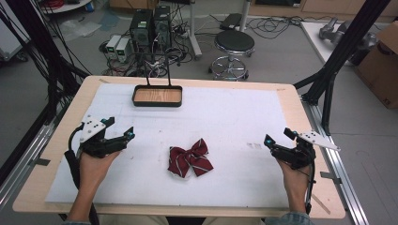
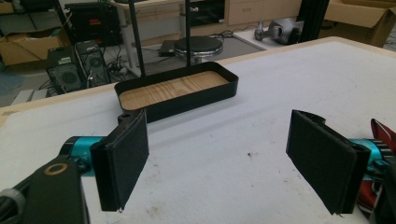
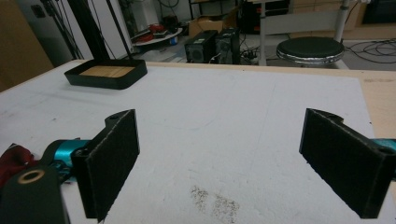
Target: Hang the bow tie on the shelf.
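Observation:
A dark red bow tie with white stripes lies on the white mat near the middle of the table. A black tray with a wooden floor stands at the far side; it also appears ahead in the left gripper view as the tray and far left in the right gripper view as the tray. My left gripper rests at the left, open and empty, its jaws wide apart. My right gripper sits at the right edge, open and empty. An edge of the bow tie peeks past the left gripper's right jaw.
The white mat covers most of the wooden table. A dark smudge marks the mat in front of the right gripper. Beyond the table stand a stool, computer towers and cables on the floor.

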A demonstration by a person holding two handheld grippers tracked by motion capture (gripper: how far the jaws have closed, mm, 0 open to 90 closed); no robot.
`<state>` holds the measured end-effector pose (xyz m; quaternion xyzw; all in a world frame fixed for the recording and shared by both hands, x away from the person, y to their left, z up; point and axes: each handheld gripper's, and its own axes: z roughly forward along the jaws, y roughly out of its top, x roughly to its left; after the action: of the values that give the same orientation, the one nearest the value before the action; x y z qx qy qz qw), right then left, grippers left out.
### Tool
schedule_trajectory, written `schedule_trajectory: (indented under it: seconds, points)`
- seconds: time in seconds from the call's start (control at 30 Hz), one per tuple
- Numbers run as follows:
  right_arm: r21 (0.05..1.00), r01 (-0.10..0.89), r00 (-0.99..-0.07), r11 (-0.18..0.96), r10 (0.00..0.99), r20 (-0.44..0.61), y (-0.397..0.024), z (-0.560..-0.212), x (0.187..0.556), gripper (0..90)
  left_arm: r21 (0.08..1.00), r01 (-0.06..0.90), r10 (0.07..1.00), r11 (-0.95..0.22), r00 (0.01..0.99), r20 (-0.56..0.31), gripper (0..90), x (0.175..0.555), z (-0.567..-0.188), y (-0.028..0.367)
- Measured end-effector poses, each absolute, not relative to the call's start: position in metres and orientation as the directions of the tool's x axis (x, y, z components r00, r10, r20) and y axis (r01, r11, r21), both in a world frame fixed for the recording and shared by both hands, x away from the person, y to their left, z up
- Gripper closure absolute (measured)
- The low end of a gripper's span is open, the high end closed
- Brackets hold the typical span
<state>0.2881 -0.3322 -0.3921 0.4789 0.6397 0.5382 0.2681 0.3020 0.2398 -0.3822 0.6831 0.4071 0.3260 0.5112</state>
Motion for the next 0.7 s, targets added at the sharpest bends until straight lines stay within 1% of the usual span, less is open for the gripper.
schedule_trajectory:
  seconds: [0.4, 0.5, 0.67, 0.7]
  points:
    - [0.947, 0.318, -0.400, -0.036, 0.901, 0.169, -0.333, -0.392, 0.288, 11.0, 0.972, 0.204, 0.871, -0.120, 0.491, 0.005, 21.3, 0.303, -0.385, 0.233]
    - [0.947, 0.318, -0.399, -0.035, 0.902, 0.167, -0.333, -0.392, 0.288, 11.0, 0.977, 0.177, 0.853, -0.117, 0.522, 0.008, 21.4, 0.306, -0.386, 0.226]
    - [0.946, 0.321, -0.398, -0.038, 0.901, 0.171, -0.332, -0.392, 0.287, 11.0, 0.978, 0.161, 0.825, -0.130, 0.565, 0.017, 22.7, 0.313, -0.388, 0.215]
    - [0.947, 0.319, -0.399, -0.037, 0.901, 0.170, -0.333, -0.391, 0.287, 11.0, 0.979, 0.156, 0.808, -0.128, 0.589, 0.012, 22.7, 0.316, -0.390, 0.208]
